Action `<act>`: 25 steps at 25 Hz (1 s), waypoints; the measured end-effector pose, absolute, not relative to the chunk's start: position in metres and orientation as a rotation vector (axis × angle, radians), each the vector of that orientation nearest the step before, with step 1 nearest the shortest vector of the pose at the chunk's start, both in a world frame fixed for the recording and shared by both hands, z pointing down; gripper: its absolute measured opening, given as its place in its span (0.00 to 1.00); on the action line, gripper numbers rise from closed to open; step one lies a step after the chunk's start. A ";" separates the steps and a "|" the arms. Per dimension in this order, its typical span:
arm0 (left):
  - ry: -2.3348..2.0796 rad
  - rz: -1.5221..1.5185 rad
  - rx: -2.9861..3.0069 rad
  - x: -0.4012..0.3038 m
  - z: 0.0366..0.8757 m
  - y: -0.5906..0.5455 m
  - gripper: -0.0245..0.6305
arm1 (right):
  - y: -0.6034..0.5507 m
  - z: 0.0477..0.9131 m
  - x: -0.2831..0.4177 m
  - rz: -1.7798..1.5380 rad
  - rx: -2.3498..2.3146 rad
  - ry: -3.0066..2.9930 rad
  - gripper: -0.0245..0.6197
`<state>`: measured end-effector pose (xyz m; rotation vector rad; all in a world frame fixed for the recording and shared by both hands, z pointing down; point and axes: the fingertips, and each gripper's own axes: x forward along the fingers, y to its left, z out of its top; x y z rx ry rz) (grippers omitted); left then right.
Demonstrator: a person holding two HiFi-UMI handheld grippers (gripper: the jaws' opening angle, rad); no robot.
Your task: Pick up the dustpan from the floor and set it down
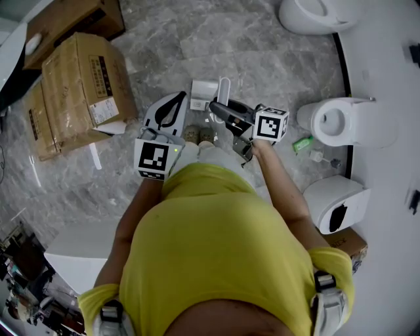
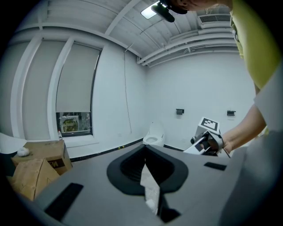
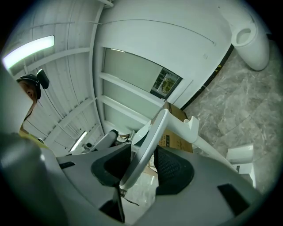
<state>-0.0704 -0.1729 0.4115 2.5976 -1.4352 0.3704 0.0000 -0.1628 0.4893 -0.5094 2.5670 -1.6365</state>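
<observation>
The white dustpan has a long handle ending in a loop, and its pan is low over the grey marble floor ahead of the person's shoes. My right gripper is shut on the handle; in the right gripper view the looped handle runs between the two dark pads, and the pole leads down to the pan. My left gripper hangs beside it to the left, apart from the dustpan. Its jaws are shut, with only a thin pale sliver at the seam. It sees the right gripper.
Cardboard boxes stand at the left. A toilet is at the top, a white round bin and a white dispenser sit along the right wall. Small items, one green, lie on the floor nearby.
</observation>
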 end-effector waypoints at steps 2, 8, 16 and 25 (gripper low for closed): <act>-1.436 0.374 2.593 -0.073 0.412 -0.175 0.04 | -0.165 0.507 -0.001 -1.659 -0.531 2.585 0.31; -1.441 0.391 2.577 -0.075 0.416 -0.174 0.04 | -0.172 0.550 -0.002 -1.659 -0.577 2.676 0.31; -1.435 0.397 2.569 -0.080 0.420 -0.173 0.04 | -0.177 0.581 -0.008 -1.596 -0.593 2.773 0.31; -1.417 0.401 2.580 -0.079 0.421 -0.169 0.04 | -0.184 0.600 -0.004 -1.589 -0.690 2.808 0.32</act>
